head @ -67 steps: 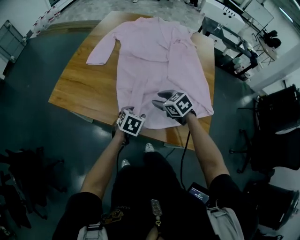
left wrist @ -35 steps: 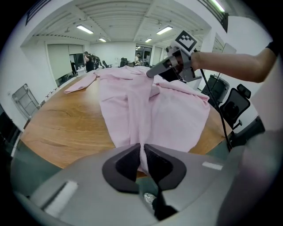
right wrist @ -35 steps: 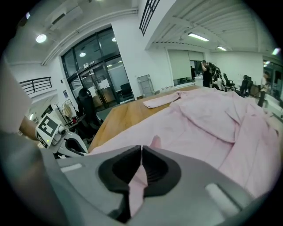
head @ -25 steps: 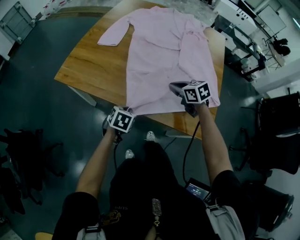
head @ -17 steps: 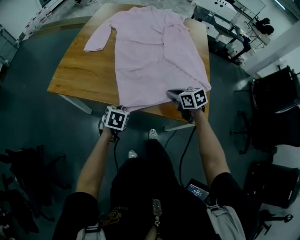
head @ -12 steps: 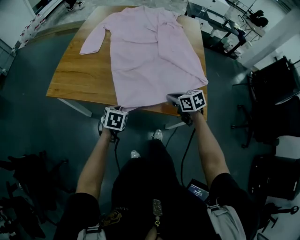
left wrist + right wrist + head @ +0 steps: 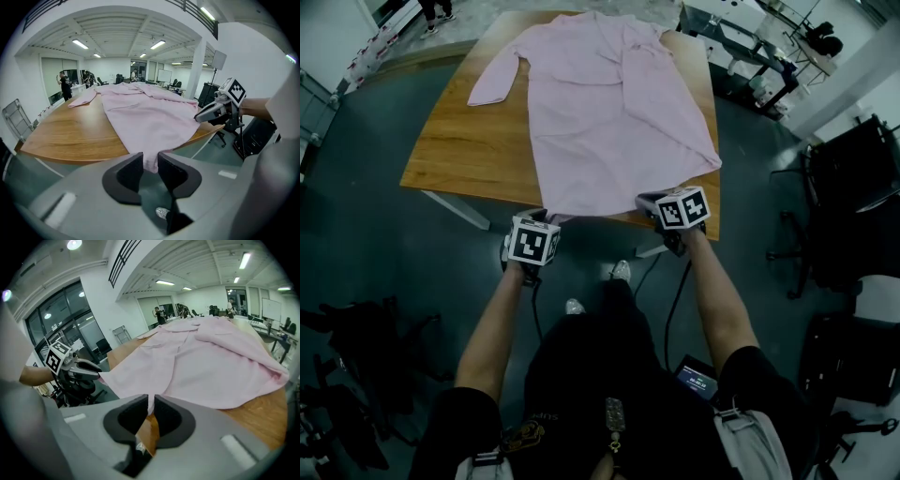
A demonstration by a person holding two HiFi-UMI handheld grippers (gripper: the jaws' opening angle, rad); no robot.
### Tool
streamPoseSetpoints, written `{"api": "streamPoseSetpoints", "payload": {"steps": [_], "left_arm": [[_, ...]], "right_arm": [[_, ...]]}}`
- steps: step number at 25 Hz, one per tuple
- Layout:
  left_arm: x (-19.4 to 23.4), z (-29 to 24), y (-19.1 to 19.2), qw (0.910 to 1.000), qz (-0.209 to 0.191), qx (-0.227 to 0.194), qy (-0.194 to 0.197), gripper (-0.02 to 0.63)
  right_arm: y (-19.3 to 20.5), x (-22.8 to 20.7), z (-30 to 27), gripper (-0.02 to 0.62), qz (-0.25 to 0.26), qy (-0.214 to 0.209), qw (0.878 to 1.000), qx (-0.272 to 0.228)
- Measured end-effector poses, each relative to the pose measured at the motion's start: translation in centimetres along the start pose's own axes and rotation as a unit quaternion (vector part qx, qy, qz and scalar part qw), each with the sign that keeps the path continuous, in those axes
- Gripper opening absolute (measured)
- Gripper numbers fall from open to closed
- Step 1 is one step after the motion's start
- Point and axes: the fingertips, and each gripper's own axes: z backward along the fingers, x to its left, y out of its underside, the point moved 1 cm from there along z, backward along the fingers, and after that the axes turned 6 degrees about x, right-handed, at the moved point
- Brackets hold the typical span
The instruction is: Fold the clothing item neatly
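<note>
A pink long-sleeved garment lies spread lengthwise on the wooden table, one sleeve out to the far left. Its hem hangs just over the near edge. My left gripper is at the hem's left corner; its jaws are opening, and the pink fabric still sits loosely between them. My right gripper is at the hem's right corner; its jaws are starting to open, but a thin fold of the garment is still pinched between the pads.
Dark floor surrounds the table. Black office chairs stand to the right and work tables with equipment at the back right. Dark clutter lies on the floor at the left. People stand far off.
Both grippers have drawn back from over the table to its near edge, pulling the hem with them. The garment now lies straighter and flatter.
</note>
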Motion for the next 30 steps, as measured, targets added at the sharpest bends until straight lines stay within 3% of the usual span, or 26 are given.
{"api": "streamPoseSetpoints", "payload": {"steps": [6, 11, 16, 22, 26, 30], "left_arm": [[0.7, 2.4, -1.3, 0.9991, 0.015, -0.038, -0.012, 0.107], [-1.7, 1.9, -4.9, 0.9982, -0.001, -0.061, 0.001, 0.091], [-6.4, -0.3, -9.0, 0.9970, -0.033, -0.065, 0.027, 0.074], [-14.5, -5.5, -13.8, 0.9951, -0.065, -0.047, 0.057, 0.074], [-19.2, -9.3, -16.8, 0.9950, -0.074, -0.033, 0.059, 0.074], [-22.3, -12.7, -19.0, 0.9965, -0.066, -0.014, 0.049, 0.074]], "right_arm": [[-0.4, -0.5, 1.8, 0.035, 0.008, 0.021, 1.000, -0.011], [0.1, -3.1, 4.6, 0.035, -0.002, 0.049, 0.998, -0.026], [0.3, -7.1, 7.7, 0.035, -0.011, 0.074, 0.996, -0.048], [1.2, -15.6, 12.1, 0.046, -0.020, 0.121, 0.990, -0.064], [1.3, -20.8, 13.7, 0.065, 0.005, 0.137, 0.989, -0.050], [0.6, -23.6, 12.6, 0.080, 0.055, 0.113, 0.992, -0.030]]}}
